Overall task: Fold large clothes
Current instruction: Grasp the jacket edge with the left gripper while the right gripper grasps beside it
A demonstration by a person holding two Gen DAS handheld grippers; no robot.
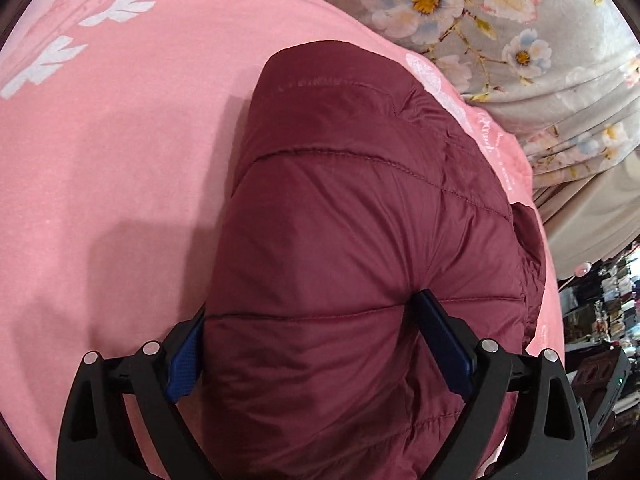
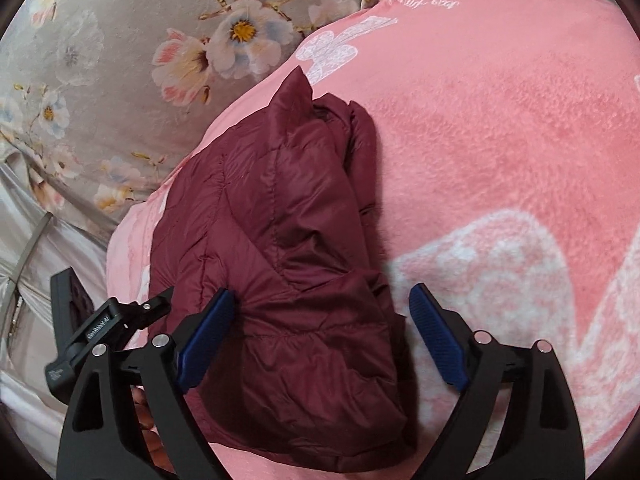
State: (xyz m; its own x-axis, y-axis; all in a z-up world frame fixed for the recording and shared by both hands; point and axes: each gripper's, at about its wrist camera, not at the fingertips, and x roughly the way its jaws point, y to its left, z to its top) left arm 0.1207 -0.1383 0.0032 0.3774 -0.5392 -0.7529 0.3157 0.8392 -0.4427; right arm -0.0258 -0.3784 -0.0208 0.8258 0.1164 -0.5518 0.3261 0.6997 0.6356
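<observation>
A maroon quilted puffer jacket (image 1: pixel 344 216) lies folded into a compact bundle on a pink blanket (image 1: pixel 112 152). My left gripper (image 1: pixel 316 312) is open, its blue pads spread wide on either side of the jacket's near end and pressing down on it. In the right wrist view the jacket (image 2: pixel 288 240) lies along the blanket's (image 2: pixel 500 120) left edge. My right gripper (image 2: pixel 324 304) is open over the jacket's near end, its left pad touching the fabric and its right pad over the blanket.
A grey floral bedsheet (image 1: pixel 500 20) lies beyond the blanket; it also shows in the right wrist view (image 2: pixel 100 80). The other gripper's black body (image 2: pixel 92 328) is at the lower left. Cluttered shelves (image 1: pixel 600 312) stand at the right.
</observation>
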